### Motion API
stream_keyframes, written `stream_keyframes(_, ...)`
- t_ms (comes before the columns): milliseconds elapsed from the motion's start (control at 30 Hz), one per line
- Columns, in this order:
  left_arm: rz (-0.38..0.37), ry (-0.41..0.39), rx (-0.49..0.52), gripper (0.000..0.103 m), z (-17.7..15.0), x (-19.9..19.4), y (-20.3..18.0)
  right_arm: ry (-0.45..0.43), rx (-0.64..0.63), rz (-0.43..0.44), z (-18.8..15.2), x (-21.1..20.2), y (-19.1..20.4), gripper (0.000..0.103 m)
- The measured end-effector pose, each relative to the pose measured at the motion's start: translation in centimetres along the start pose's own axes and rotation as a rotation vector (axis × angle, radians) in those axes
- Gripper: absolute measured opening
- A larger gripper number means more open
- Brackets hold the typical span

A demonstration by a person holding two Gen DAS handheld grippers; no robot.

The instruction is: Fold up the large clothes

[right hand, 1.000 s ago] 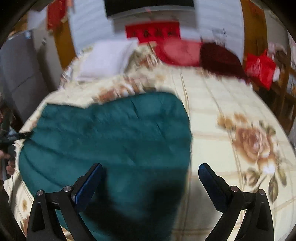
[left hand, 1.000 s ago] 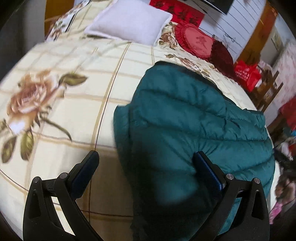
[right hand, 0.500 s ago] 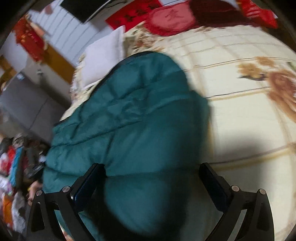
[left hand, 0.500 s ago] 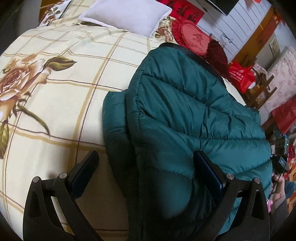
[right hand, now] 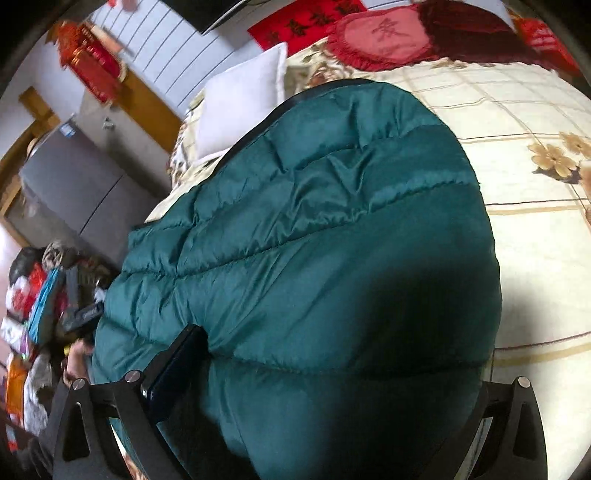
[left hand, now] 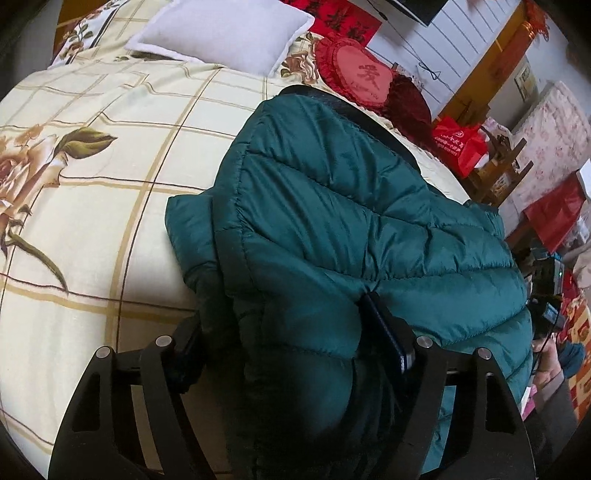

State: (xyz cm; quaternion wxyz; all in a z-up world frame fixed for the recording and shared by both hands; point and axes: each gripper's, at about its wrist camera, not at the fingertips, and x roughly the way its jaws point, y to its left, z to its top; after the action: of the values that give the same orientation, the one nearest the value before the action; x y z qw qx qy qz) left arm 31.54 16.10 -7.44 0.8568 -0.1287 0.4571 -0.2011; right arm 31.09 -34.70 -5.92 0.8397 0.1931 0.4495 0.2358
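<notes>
A: Closing in on the near hem, is it? The left gripper (left hand: 291,332) has just been narrowing its jaws around a bunched fold of the green puffer jacket (left hand: 332,221), pads pressing the padding from both sides.

B: Yes, likely to lift that edge for a fold. The right gripper (right hand: 332,398) straddles the other near corner; only one finger (right hand: 173,365) shows, so I cannot tell whether it is clamped.

A: And beyond?

B: The jacket lies flat across the floral bedspread (left hand: 92,166), collar toward the white pillow (left hand: 225,33).
</notes>
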Motion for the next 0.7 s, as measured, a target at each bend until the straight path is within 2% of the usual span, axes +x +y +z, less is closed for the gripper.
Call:
stream_keyframes(67,-0.004,-0.012,-0.003,0.077,-0.2,-0.1,0.0,0.002,0.005,0.006,0.0,0.1,0.1,0.103)
stream_keyframes(133,-0.007,-0.010,-0.012,0.081,-0.3,0.0,0.2,0.009,-0.003,0.011,0.0,0.4,0.6,0.103)
stream_keyframes(200,-0.005,0.000,-0.035,0.090,-0.1,0.2,0.4,0.006,0.000,0.009,0.0,0.4,0.6,0.103)
stream_keyframes(300,-0.040,0.012,-0.072,0.094,-0.1,0.2,1.2,0.007,0.003,0.000,0.0,0.5,0.8,0.103)
stream_keyframes(700,-0.157,0.036,-0.142,0.097,-0.1,-0.7,2.4,0.010,-0.001,-0.003,0.1,-0.4,0.0,0.103)
